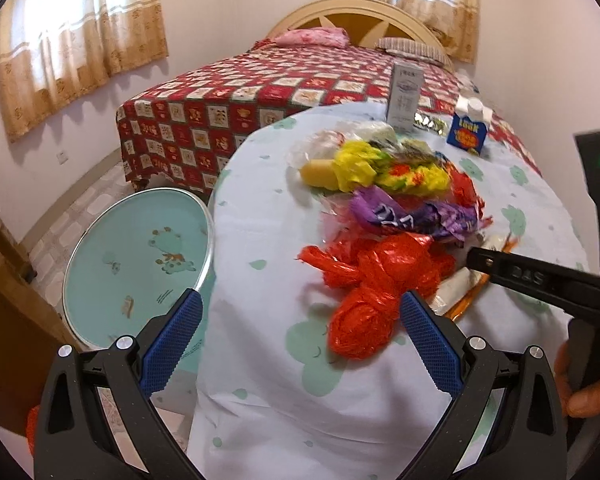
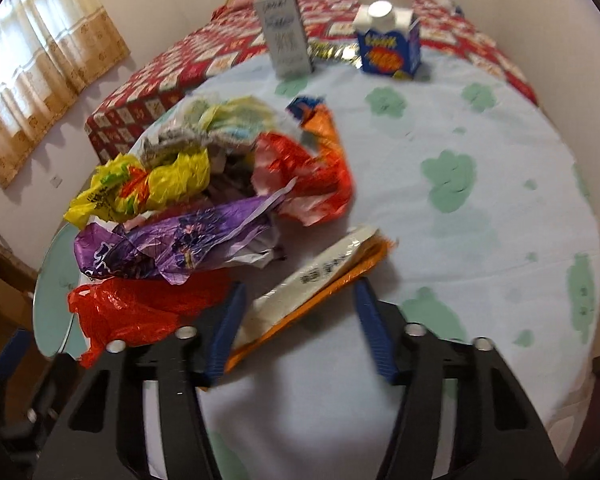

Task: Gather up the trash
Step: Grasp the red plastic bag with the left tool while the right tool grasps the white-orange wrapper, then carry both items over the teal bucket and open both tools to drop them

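Bedroom setting: a bed (image 1: 300, 76) with a red checked cover stands behind a round table (image 1: 268, 360) draped in a pale blue cloth with green prints. Curtained windows (image 1: 80, 40) occupy the walls at 10 and 1 o'clock in the left wrist view. A round basin (image 1: 136, 256) with a pale green inside sits beside the table at 9 o'clock.

Trash pile (the task's material) lies on the table centre. Contents from near to far in the left wrist view: a crumpled red plastic bag (image 1: 376, 280), a purple wrapper (image 1: 412, 216), a yellow wrapper (image 1: 380, 168) and clear film behind it. A flat white-and-orange packet (image 2: 308, 288) lies just beside the pile at its 4 o'clock edge in the right wrist view.

A grey carton (image 2: 286, 36) and a blue carton (image 2: 388, 44) with a white cap stand upright at 12 o'clock, well apart from the pile.

Left tongs (image 1: 300, 344): wide open, nothing between the blue pads; the red plastic bag lies just ahead of the right pad.

Right tongs (image 2: 298, 332): partly open, straddling the near end of the white-and-orange packet. The left pad (image 2: 228, 328) sits at the packet's edge; the right pad stands clear of it, so no grip is made. The view is motion-blurred. A hand (image 1: 584, 384) grips the handle of the right tongs at 4 o'clock in the left wrist view.
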{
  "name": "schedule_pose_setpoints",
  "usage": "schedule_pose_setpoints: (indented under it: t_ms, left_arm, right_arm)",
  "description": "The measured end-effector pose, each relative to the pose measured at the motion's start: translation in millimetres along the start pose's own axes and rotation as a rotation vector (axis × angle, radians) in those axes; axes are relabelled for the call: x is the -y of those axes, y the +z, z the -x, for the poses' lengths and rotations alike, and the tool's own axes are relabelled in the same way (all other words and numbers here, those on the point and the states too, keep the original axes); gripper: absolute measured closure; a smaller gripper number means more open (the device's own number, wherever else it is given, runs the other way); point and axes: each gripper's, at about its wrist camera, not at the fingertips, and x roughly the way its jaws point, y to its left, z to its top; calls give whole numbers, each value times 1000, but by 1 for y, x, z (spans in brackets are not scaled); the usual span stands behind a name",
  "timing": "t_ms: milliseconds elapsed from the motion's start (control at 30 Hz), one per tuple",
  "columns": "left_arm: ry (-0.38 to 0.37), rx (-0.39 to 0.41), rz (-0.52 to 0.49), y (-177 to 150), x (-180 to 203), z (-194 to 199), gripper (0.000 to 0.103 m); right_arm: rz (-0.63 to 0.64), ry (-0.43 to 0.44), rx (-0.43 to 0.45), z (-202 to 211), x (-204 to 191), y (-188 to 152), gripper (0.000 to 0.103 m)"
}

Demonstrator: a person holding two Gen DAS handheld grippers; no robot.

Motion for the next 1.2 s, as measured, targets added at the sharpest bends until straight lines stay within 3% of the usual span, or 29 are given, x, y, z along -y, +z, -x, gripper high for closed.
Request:
schedule_pose_setpoints:
  t_ms: [100, 167, 333, 467, 567, 667, 800, 1200]
  left_arm:
    - [-21, -23, -26, 0, 10, -9, 7]
    - [-19, -34, -41, 1, 16, -14, 7]
    - [-11, -66, -99, 3, 36, -29, 21]
    - [-23, -76, -112, 3, 43, -34, 34]
    - [-109, -103, -94, 1, 46, -41, 63]
    - [-170, -94, -67, -1, 45, -40, 72]
    - [-244, -54, -51, -6, 34, -25, 75]
    - [-293, 22, -47, -7, 6, 23, 75]
  right_arm:
    - [8, 17, 1, -3, -2, 2, 62]
    - [19, 26, 12, -2, -1, 2, 77]
    - [27, 17, 33, 6, 9, 3, 90]
    - [12, 1, 63, 19, 24, 4, 91]
    - [6, -23, 92, 28, 32, 2, 91]
    - [-9, -37, 110, 34, 39, 1, 91]
    - [-30, -44, 124, 37, 43, 1, 91]
    - [0, -75, 255, 72, 31, 4, 91]
